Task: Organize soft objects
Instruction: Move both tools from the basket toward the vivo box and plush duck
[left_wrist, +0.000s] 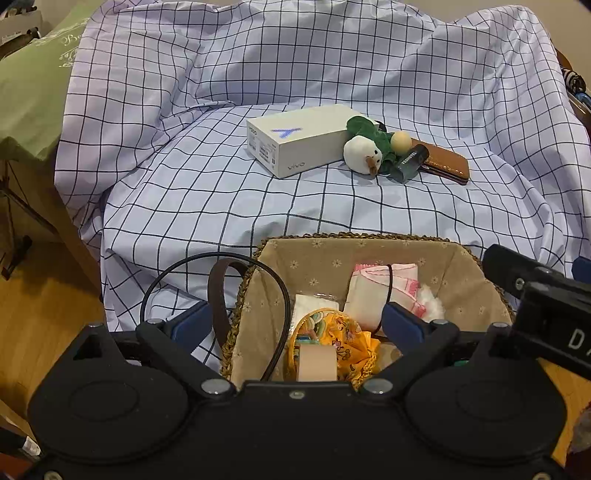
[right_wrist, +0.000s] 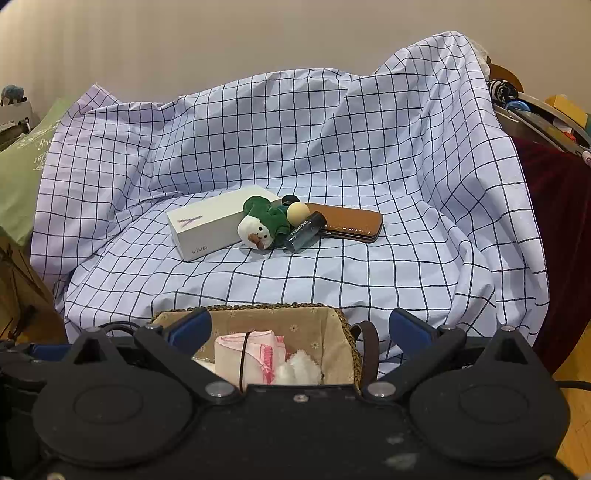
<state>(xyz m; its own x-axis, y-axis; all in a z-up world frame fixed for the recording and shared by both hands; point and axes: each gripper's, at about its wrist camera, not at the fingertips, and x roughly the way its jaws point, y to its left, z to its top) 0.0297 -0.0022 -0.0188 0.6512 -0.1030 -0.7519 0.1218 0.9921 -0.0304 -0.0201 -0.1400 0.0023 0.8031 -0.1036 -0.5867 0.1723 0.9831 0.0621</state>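
A white and green plush toy (left_wrist: 364, 149) (right_wrist: 263, 224) lies on the checked sheet (left_wrist: 207, 192) (right_wrist: 369, 273), against a white phone box (left_wrist: 295, 142) (right_wrist: 214, 225). A woven basket (left_wrist: 255, 306) (right_wrist: 345, 332) with a fabric liner stands at the sheet's near edge. It holds a yellow patterned pouch (left_wrist: 340, 339), a pink and white cloth (left_wrist: 380, 291) (right_wrist: 251, 356) and white fluff (right_wrist: 299, 369). My left gripper (left_wrist: 299, 321) is open and empty over the basket. My right gripper (right_wrist: 301, 326) is open and empty over the basket's right part.
A cream ball (left_wrist: 400, 142) (right_wrist: 297, 212), a dark tube (left_wrist: 410, 164) (right_wrist: 304, 230) and a brown leather case (left_wrist: 445, 164) (right_wrist: 351, 221) lie beside the toy. A green cushion (left_wrist: 33, 92) is at the left. A dark red cloth (right_wrist: 554, 229) hangs at the right. The floor is wood.
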